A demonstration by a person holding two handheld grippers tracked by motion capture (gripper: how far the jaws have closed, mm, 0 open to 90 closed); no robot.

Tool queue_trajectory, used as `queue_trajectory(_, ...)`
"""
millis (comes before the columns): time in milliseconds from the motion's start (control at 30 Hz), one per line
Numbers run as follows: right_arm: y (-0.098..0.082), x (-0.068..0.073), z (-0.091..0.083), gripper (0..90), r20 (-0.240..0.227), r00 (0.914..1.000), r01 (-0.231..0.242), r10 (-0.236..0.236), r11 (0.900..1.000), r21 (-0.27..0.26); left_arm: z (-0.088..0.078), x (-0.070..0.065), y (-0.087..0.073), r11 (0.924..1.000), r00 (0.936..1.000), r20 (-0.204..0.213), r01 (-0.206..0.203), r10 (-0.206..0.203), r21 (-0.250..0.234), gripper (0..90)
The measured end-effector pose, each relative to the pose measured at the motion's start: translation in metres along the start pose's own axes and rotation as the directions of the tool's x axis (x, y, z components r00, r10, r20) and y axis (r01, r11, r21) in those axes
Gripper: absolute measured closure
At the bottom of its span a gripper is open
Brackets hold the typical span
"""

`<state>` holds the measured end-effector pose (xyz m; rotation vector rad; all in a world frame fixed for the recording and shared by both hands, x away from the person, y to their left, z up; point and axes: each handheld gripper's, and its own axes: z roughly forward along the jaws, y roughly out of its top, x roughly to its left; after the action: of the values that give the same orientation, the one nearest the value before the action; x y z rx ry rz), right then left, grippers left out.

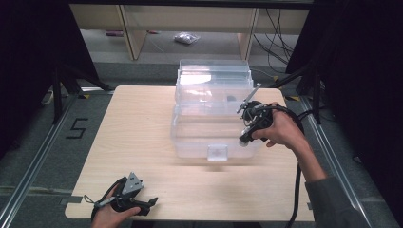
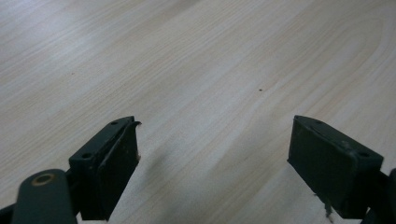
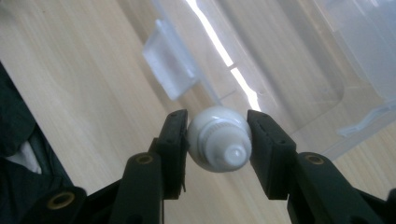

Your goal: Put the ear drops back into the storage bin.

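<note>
The right hand-held gripper [image 3: 217, 140] clamps a white bottle [image 3: 218, 139] over the clear box [image 1: 214, 114]; the left hand-held gripper [image 2: 215, 163] rests released on the table [image 1: 142, 123].

The pale wooden table [image 1: 142, 137] has a fine, light-beige grain. The clear plastic storage box [image 1: 214, 109] is colourless and see-through. The small round white plastic bottle [image 3: 218, 138] is plain white. Both grippers' jaws are matte black.

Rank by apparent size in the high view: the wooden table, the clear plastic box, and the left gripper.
1. Wooden table, largest.
2. Clear plastic box.
3. Left gripper, smallest, although it sits nearest the camera.
</note>
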<state>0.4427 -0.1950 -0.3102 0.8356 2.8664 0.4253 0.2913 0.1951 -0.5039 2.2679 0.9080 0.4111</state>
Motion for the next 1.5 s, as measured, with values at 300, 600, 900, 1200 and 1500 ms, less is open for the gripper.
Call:
queue_trajectory(300, 0.003, -0.025, 0.011, 60.3, 0.013, 0.9978, -0.066, 0.065, 0.998, 0.018, 0.0, 0.0, 0.0, 1.0, 1.0, 0.001, 0.0, 0.0, -0.001, 15.4)
queue_trajectory(600, 0.006, -0.043, 0.023, 60.3, 0.024, 0.9938, -0.109, 0.109, 0.994, 0.027, 0.0, 0.0, 0.0, 1.0, 1.0, 0.002, 0.003, -0.003, 0.003, 15.4)
queue_trajectory(900, 0.007, -0.06, 0.039, 60.3, 0.043, 0.9889, -0.145, 0.143, 0.988, 0.049, 0.002, -0.003, 0.0, 0.9984, 0.999, -0.001, 0.045, -0.045, -0.033, 15.4)
queue_trajectory(1200, 0.008, -0.068, 0.055, 60.3, 0.056, 0.9851, -0.167, 0.163, 0.983, 0.082, 0.002, -0.003, 0.0, 0.9985, 0.999, -0.003, 0.045, -0.045, -0.031, 15.4)
queue_trajectory(1500, 0.005, -0.073, 0.078, 60.2, 0.048, 0.9816, -0.189, 0.185, 0.977, 0.103, 0.002, -0.002, 0.0, 0.9991, 0.9996, -0.001, 0.03, -0.03, -0.031, 15.4)
